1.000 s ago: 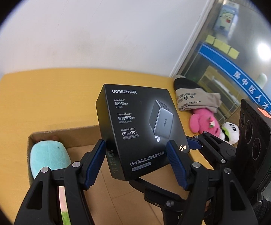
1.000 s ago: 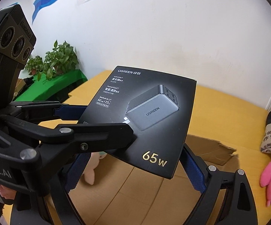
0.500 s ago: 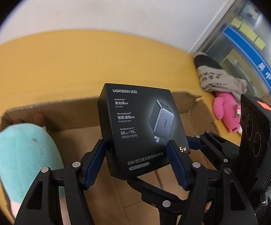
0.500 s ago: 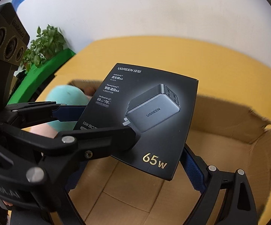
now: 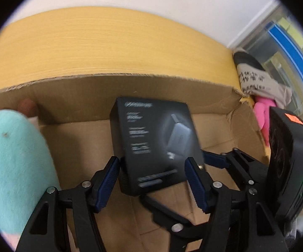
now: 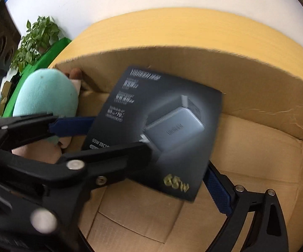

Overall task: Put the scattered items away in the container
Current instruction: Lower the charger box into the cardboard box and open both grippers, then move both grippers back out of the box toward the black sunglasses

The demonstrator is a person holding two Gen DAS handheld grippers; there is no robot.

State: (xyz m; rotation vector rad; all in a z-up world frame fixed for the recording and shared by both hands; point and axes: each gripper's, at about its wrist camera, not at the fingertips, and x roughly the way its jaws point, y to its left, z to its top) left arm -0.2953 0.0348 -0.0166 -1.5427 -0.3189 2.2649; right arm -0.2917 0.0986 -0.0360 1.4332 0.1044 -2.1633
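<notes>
The charger box is being lowered from above the table into the carton, pinched by the left gripper, its jaws closing; the right gripper's grip cannot be told. Release is judged near.

Black fingers, blue pads

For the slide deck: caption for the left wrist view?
Left gripper, jaws closing on black charger box, over cardboard box beside teal plush.

Both grippers' fingers angled down, left closing.
</notes>
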